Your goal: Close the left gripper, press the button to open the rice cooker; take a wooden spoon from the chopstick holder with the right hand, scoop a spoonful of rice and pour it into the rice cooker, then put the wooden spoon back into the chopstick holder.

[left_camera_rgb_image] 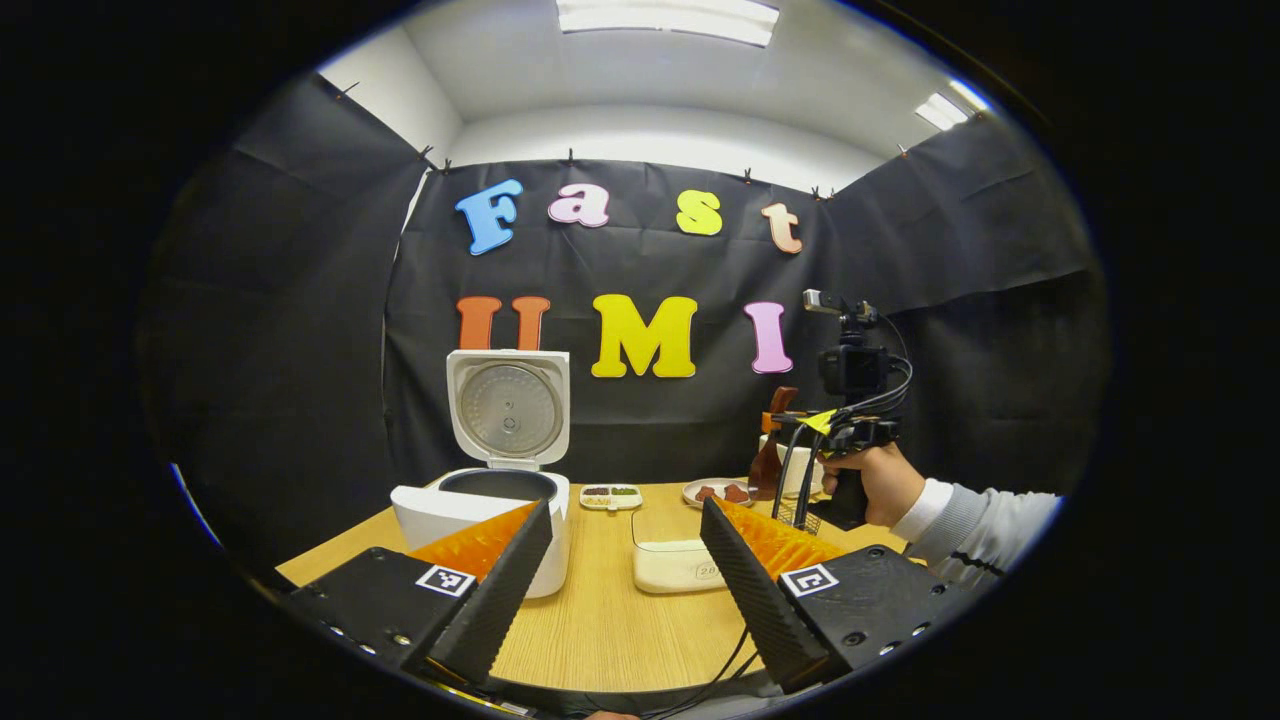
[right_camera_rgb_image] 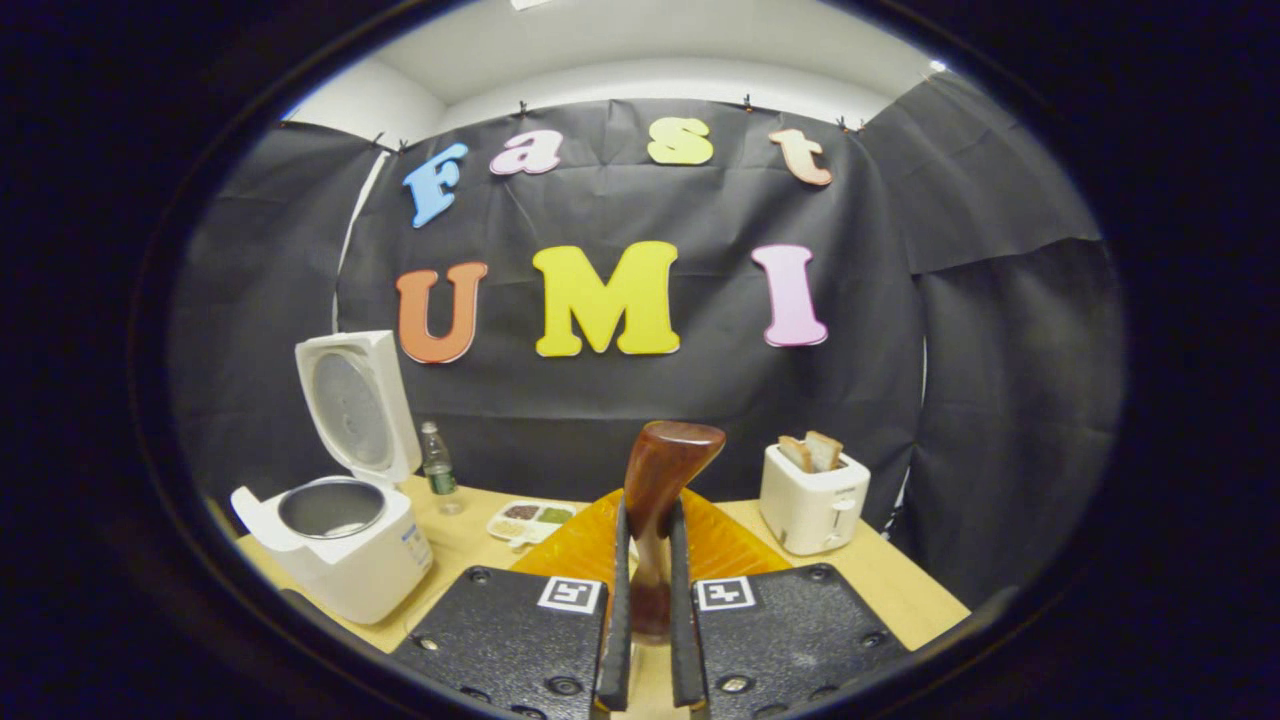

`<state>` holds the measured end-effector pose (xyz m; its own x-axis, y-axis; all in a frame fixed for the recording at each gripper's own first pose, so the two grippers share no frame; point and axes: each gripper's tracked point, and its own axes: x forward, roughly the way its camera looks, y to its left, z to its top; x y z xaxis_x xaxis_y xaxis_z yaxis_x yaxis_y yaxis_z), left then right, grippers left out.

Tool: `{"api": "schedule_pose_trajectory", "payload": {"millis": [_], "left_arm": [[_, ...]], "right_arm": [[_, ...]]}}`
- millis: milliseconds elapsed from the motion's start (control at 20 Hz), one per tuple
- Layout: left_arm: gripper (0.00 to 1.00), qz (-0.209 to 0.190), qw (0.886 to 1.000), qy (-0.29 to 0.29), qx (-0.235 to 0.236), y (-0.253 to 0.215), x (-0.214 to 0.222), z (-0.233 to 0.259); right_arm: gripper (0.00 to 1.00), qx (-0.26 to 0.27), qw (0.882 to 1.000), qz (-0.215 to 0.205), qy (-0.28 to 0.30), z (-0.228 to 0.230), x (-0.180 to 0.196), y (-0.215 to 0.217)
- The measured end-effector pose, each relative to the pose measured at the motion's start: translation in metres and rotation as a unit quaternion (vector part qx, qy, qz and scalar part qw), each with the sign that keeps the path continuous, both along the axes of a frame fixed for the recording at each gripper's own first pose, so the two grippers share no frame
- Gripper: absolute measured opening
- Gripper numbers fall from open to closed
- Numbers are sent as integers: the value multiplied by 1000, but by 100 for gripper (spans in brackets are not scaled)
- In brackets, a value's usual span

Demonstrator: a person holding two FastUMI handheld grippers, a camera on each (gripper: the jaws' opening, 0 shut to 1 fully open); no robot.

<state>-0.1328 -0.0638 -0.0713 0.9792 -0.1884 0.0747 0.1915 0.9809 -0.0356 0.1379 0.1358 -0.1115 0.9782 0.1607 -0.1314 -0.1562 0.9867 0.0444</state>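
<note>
While right tongs (right_camera_rgb_image: 645, 590) clasp one wooden spoon (right_camera_rgb_image: 660, 480), left tongs (left_camera_rgb_image: 625, 590) (agape).

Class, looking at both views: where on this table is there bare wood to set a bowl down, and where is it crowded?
Bare wood lies between the rice cooker and the white container. Another patch borders the toaster. It is crowded near the back: compartment tray, plate and right gripper holding the wooden spoon.

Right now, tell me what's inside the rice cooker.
The rice cooker stands open, a metal inner pot inside. Its near rim hides the bottom, so any rice can't be seen.
</note>
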Motion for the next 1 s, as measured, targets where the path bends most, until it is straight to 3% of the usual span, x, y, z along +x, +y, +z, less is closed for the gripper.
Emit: {"api": "schedule_pose_trajectory", "payload": {"millis": [300, 550, 850, 1000], "left_arm": [[95, 6, 1000, 0, -6, 9, -3, 1], [95, 61, 998, -14, 17, 36, -9, 11], [95, 39, 999, -18, -5, 35, -22, 14], [95, 37, 999, -17, -7, 37, -22, 14]], "right_arm": [[22, -25, 998, 46, 20, -41, -1, 52], [22, -82, 995, 41, 42, -87, 12, 66], [22, -129, 989, 20, 69, -127, 35, 54], [22, -95, 991, 38, 84, -140, 37, 62]]}}
